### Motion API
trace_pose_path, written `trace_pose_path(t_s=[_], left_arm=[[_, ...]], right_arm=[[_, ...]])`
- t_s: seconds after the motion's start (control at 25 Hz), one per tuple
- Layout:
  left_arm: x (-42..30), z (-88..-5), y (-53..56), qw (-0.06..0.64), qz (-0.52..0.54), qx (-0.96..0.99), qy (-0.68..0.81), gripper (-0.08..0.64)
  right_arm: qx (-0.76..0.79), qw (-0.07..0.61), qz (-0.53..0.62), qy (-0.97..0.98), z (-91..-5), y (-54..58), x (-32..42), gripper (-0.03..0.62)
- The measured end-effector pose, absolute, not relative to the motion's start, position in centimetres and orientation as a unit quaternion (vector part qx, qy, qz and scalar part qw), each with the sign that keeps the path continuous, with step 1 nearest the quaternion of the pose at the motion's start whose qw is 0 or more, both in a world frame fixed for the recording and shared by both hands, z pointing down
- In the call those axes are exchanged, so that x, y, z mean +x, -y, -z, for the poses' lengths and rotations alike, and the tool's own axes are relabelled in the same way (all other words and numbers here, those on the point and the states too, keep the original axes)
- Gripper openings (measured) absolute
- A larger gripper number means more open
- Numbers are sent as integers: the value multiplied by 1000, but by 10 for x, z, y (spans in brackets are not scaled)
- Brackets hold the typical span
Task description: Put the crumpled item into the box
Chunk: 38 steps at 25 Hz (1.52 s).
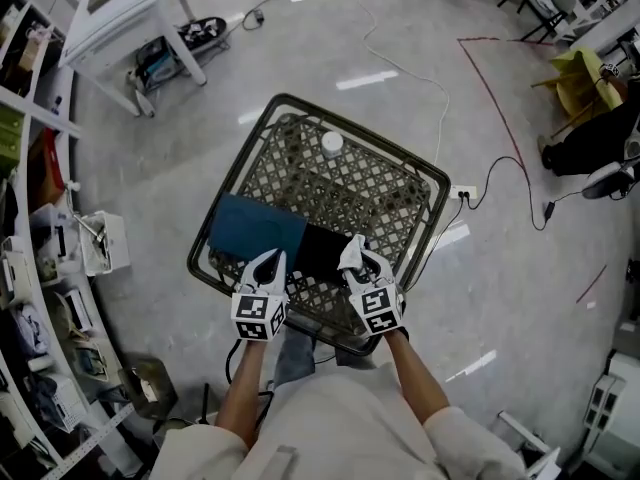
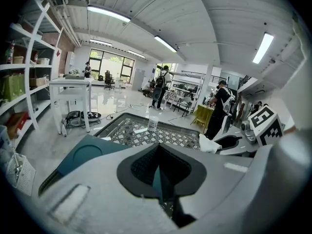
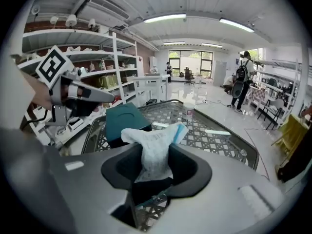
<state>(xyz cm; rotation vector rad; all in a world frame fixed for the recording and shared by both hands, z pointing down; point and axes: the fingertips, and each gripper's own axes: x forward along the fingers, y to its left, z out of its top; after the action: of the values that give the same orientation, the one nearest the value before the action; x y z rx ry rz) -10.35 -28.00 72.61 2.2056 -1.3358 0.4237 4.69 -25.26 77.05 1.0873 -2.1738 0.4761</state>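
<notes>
Pinching a crumpled white tissue (image 3: 153,147), the right gripper (image 1: 356,255) hangs at lower centre beside the open teal box (image 1: 245,228); the left gripper (image 1: 268,261), jaws narrow, clamps its thin edge.

This is a large open lab or workshop hall. It has a polished grey floor (image 1: 300,78) with a power strip (image 1: 462,194) lying on it. White shelving racks (image 2: 29,67) are loaded with boxes and gear. Long ceiling strip lights (image 2: 108,13), a white work desk (image 2: 73,84) and a person wearing a backpack (image 2: 159,84) also show it.
</notes>
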Motion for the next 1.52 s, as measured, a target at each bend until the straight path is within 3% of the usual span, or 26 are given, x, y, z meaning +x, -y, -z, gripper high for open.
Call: trace_pose_path(t_s=[0.64,1.52], left_arm=[[-106,-732,284,267,-156,813,494,6],[-117,-740,290,279,-156,806,497,6]], right_arm=[[238,536,8,810,-840,233,27,149],[137,616,-31,775,-912,240,-2,160]])
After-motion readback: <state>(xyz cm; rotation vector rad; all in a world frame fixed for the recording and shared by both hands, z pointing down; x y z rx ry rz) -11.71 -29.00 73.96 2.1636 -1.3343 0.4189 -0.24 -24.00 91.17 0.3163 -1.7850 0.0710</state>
